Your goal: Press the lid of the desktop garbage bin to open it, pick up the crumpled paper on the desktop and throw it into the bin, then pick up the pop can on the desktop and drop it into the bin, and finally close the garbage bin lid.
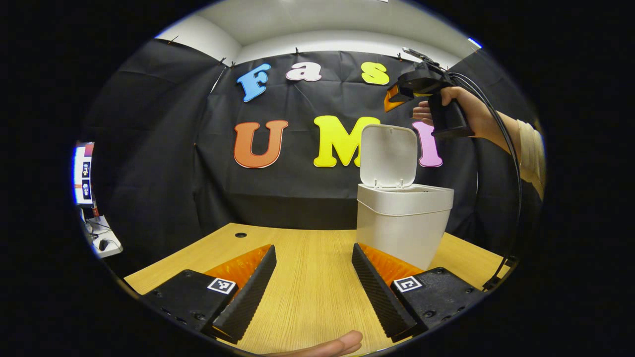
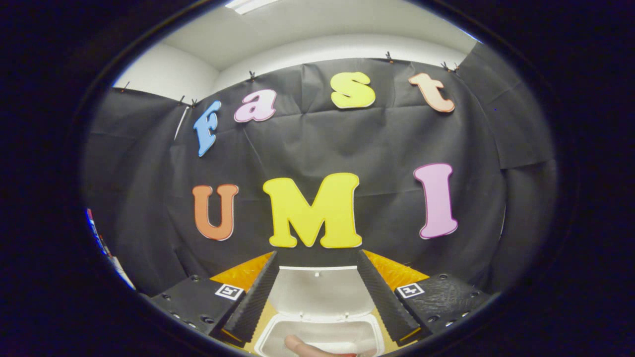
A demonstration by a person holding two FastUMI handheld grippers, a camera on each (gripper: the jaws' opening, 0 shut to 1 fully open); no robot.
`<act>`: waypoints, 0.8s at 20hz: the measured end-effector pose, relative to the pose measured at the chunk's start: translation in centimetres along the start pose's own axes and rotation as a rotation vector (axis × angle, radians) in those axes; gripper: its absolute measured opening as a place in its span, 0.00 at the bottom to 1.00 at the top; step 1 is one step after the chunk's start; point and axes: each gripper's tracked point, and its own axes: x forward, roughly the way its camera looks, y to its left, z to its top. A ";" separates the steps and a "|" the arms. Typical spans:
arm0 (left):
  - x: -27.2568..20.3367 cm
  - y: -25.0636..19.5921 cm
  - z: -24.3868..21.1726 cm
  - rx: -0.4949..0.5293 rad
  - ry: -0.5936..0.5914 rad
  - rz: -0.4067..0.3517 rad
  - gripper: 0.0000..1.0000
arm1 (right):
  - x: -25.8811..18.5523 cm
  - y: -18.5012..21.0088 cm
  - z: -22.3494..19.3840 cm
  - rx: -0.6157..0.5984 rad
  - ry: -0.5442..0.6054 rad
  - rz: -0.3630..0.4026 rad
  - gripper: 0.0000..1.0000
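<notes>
A white desktop bin (image 1: 402,223) stands on the wooden table (image 1: 307,287), right of centre, with its lid (image 1: 388,156) swung up and upright at the back. My left gripper (image 1: 312,253) is open, low over the table just left of the bin, with nothing between its fingers. A hand holds my right gripper (image 1: 397,96) high above the bin, beyond the top of the lid. In the right gripper view the right gripper (image 2: 317,255) is open and empty, looking down past the raised lid (image 2: 317,292) onto the bin's open mouth (image 2: 320,325).
A small round hole (image 1: 240,234) sits in the table's far left part. A side desk with a screen (image 1: 83,173) stands beyond the table's left edge. A fingertip (image 1: 337,344) shows at the bottom edge. Cables hang from the right gripper.
</notes>
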 end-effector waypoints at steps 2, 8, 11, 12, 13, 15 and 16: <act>-0.2 0.1 0.3 -0.007 -0.012 -0.004 0.99 | 1.5 0.5 -0.2 -0.052 -0.015 -0.004 0.92; 0.2 0.2 -0.8 -0.049 0.022 -0.017 0.99 | 4.7 -0.6 -2.8 -0.084 0.052 -0.051 0.92; 0.3 -0.1 -0.9 -0.072 0.032 -0.030 0.99 | 4.0 -0.8 -3.3 -0.075 0.075 -0.025 0.98; 0.4 -0.1 -1.0 -0.070 0.036 -0.025 0.99 | 3.5 -0.7 -3.4 -0.068 0.088 -0.017 0.98; 0.4 0.0 -1.1 -0.072 0.041 -0.018 0.99 | 3.3 -0.6 -3.4 -0.056 0.092 -0.015 0.99; 0.6 -0.7 -1.6 -0.084 0.060 -0.027 0.99 | 2.2 -0.4 -3.9 -0.058 0.125 -0.008 0.94; 0.5 -1.0 -1.7 -0.085 0.066 -0.032 0.97 | 1.4 -0.4 -4.0 -0.064 0.131 -0.009 0.94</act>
